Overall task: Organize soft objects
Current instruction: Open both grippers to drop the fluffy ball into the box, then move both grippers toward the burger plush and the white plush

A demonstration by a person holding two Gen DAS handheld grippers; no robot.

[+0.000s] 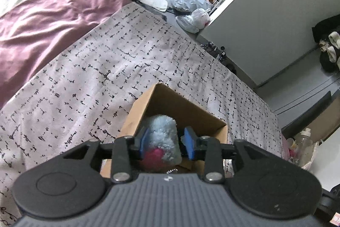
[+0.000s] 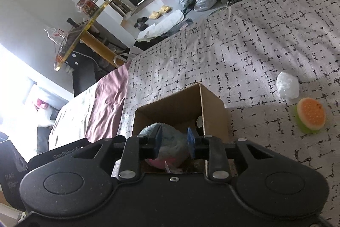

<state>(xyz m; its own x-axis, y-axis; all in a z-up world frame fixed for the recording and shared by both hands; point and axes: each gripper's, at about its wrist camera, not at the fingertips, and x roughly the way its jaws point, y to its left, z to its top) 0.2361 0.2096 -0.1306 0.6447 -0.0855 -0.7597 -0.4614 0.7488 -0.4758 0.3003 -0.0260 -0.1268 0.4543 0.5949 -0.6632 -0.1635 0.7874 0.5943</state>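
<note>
An open cardboard box [image 1: 148, 103] [image 2: 212, 112] stands on the patterned bedspread [image 1: 106, 61]. Inside it lies a pale blue plush toy [image 1: 163, 133] [image 2: 172, 139] with a pink patch. My left gripper [image 1: 167, 142] hangs over the box, open, with the plush between its blue pads. The left pad is against the fur and a dark gap shows at the right pad. My right gripper [image 2: 174, 144] is over the same box, open. The plush fills the space between its pads, and its outline runs on unpinched past the left one.
A white soft lump [image 2: 287, 85] and an orange-and-green burger-shaped toy [image 2: 310, 115] lie on the bedspread right of the box. A purple blanket [image 1: 53, 20] covers the bed's far left. The bed edge drops to the floor at right, where a bottle [image 1: 306, 142] stands.
</note>
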